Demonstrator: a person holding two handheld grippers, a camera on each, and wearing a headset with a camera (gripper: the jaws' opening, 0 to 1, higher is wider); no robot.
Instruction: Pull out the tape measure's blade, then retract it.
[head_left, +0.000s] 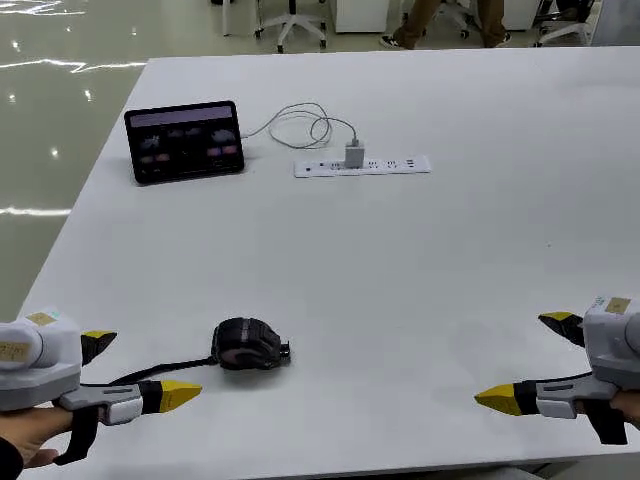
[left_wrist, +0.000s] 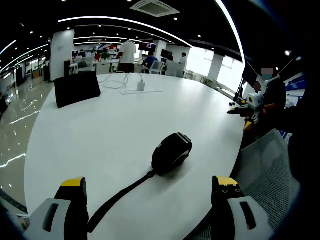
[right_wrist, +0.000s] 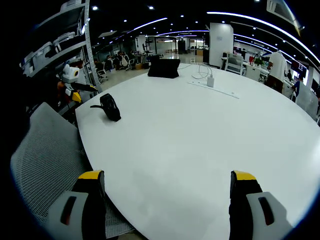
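— What are your tools doing?

— My left tool (head_left: 140, 368) hangs over the near edge of the surface (head_left: 420, 260), close to the near left corner, jaws spread and gripping nothing. My right tool (head_left: 515, 358) is also over the near edge, towards the right corner, and it's released and empty too.

— And the tape measure?

— The tape measure (head_left: 248, 344) lies on its side near the near edge, just ahead of my left tool and well apart from the right one. Its wrist strap (head_left: 165, 368) trails back between my left jaws.

— Any blade out?

— I'd say none. It looks wound in, with what I take for the end hook (head_left: 286, 350) at the case's mouth. So nothing is done yet: gripping the case, the pull and the retraction are all left.

— Anything else around?

— A tablet (head_left: 185, 140) and a power strip (head_left: 362, 165) sit towards the far edge.
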